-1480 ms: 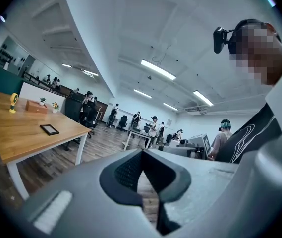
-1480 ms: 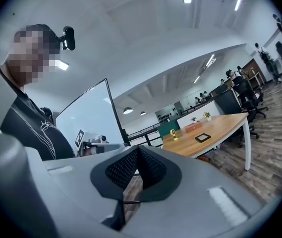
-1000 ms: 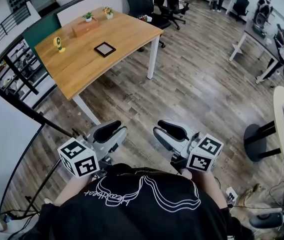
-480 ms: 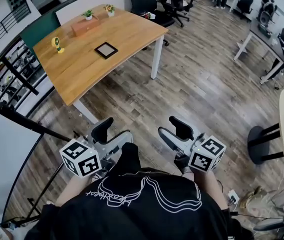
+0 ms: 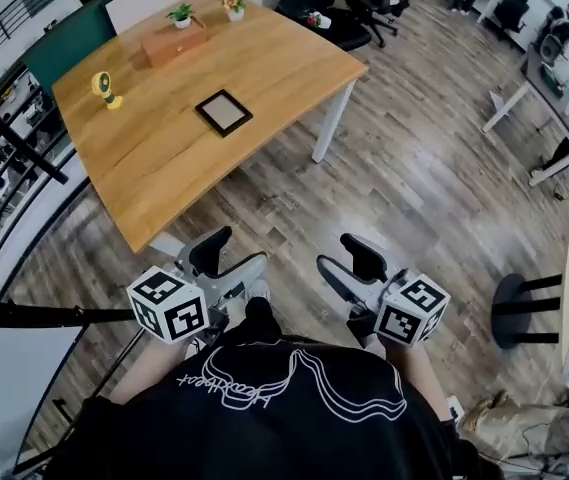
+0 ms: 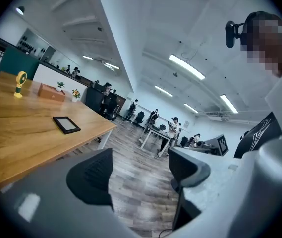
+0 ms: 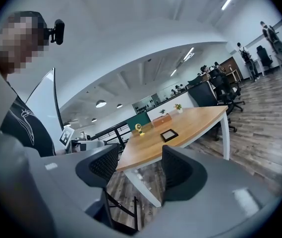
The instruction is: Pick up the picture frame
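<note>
A small black picture frame lies flat near the middle of the wooden table; it also shows as the frame and the frame in the two gripper views. My left gripper and right gripper are held low, close to the person's body, well short of the table. Both stand open with nothing between their jaws.
On the table's far side stand a yellow fan-like object, a brown box and two small potted plants. Office chairs sit behind the table. A black railing runs along the left. Wooden floor lies between me and the table.
The view has moved closer to the table, which now looks larger and nearer. Both grippers stay low by the body, the left one shifted slightly right.
</note>
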`<act>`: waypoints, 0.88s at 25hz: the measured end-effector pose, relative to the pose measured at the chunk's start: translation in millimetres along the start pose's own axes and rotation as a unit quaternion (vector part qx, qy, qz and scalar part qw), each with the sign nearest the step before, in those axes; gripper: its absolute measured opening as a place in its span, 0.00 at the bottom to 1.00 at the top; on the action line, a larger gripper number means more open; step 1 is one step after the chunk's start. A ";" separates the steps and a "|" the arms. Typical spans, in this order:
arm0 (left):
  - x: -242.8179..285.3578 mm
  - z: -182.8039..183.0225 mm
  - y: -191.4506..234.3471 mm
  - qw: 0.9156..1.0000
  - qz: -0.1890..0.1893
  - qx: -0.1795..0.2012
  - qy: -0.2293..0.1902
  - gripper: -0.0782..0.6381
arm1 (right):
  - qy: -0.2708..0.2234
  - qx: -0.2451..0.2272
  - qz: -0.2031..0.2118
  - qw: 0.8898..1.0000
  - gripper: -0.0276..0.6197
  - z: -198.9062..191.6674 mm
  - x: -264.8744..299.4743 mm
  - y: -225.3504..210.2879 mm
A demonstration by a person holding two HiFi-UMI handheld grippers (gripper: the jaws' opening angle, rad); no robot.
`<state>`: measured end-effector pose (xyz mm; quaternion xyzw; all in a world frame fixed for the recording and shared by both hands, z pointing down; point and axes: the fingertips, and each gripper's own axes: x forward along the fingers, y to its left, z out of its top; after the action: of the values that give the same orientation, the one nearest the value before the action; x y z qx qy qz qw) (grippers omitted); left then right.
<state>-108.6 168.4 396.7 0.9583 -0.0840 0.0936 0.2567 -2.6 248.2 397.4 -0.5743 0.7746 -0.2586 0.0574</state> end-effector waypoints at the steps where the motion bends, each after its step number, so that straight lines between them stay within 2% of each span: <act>1: 6.2 8.2 14.4 1.000 0.000 -0.003 0.002 0.58 | 0.005 0.000 0.000 1.000 0.48 6.7 15.8 -6.9; 10: 40.0 84.9 146.2 1.000 0.026 0.002 -0.008 0.58 | 0.029 -0.014 0.015 0.999 0.49 67.0 150.3 -46.5; 18: 57.3 98.2 202.5 0.999 0.048 -0.005 0.010 0.58 | 0.026 -0.022 0.031 0.999 0.50 92.2 212.0 -76.7; 22: 65.0 100.3 234.7 0.997 0.072 -0.014 0.019 0.58 | 0.042 -0.019 0.050 0.998 0.50 88.8 245.9 -95.0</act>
<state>-81.0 -90.3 437.6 0.9441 -0.1492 0.1292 0.2642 31.3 -27.2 416.5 -0.5250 0.8087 -0.2641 0.0266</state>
